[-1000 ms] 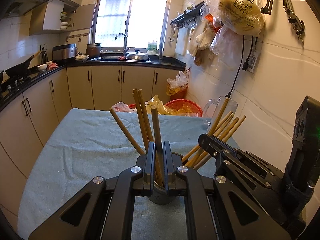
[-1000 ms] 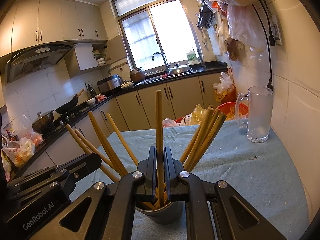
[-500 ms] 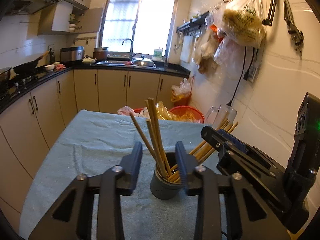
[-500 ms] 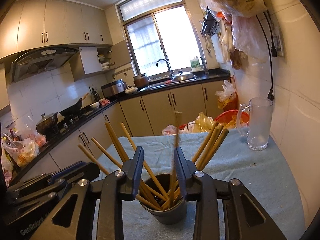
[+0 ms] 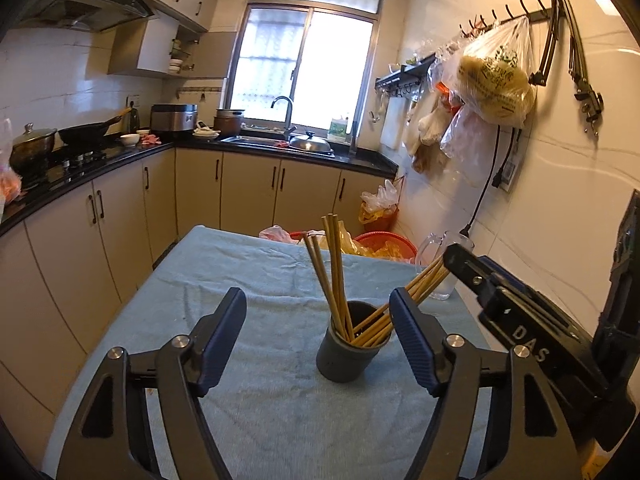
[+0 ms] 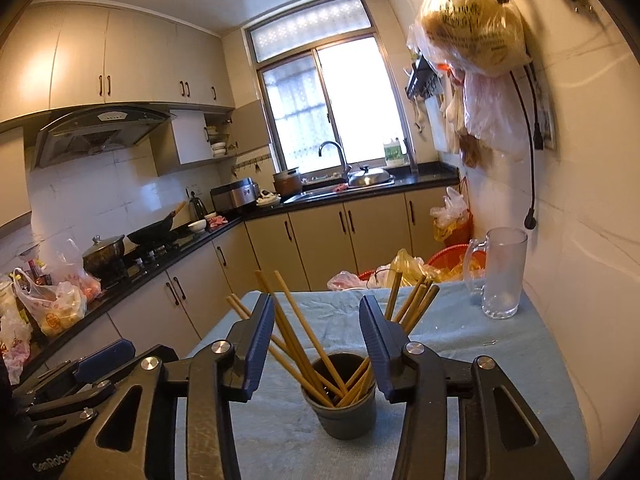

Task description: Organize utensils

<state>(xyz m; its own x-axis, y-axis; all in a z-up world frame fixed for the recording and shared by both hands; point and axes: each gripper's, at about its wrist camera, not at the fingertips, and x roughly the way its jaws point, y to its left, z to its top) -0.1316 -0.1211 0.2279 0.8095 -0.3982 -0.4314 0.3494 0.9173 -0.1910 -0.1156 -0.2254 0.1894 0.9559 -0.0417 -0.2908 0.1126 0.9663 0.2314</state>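
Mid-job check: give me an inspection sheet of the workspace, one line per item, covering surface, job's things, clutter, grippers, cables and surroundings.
Surface: table covered by a light blue cloth, wrinkled.
Job's things: wooden chopsticks stand fanned out in a dark cup, which sits upright on the cloth.
Clutter: an empty glass mug at the table's far right corner; a small paper clip near it.
Grippers: left gripper and right gripper both have jaws opening; neither holds anything, and the pads are clear of the chopsticks.
Cables: a black power cord hangs down the right wall, its plug loose.
Surroundings: kitchen counter, sink under the window, stove with a wok, plastic bags on wall hooks.
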